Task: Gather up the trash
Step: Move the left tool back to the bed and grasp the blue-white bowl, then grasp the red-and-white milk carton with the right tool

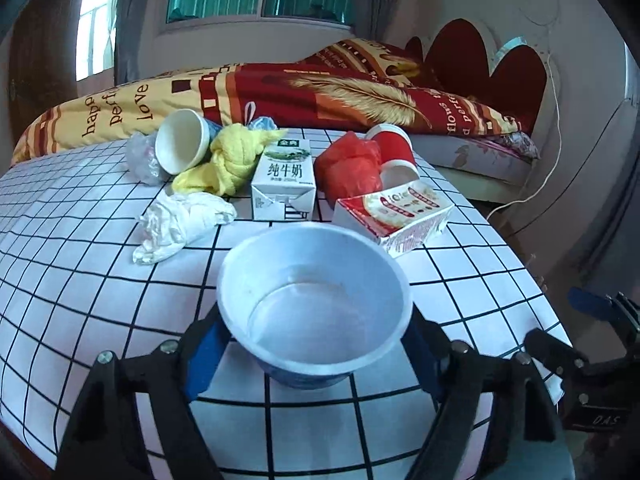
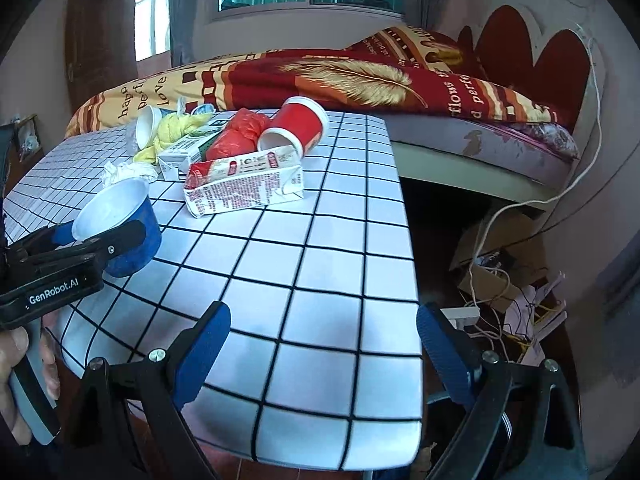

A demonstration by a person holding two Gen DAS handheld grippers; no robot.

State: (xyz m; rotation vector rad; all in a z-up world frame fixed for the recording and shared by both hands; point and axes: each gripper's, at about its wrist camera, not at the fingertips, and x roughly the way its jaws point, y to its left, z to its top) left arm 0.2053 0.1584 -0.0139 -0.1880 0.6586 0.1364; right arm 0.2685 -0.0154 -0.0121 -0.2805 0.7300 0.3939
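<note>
The blue paper cup [image 1: 314,308] sits upright, clamped between the left gripper [image 1: 316,344] pads, while the right gripper [image 2: 324,352] (fingers wide, empty) hovers at its four o'clock.

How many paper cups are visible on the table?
4. A blue cup sits in the left claw; a white-lined cup lies by the yellow cloth; two red cups lie beside the red bag. More may be hidden.
</note>
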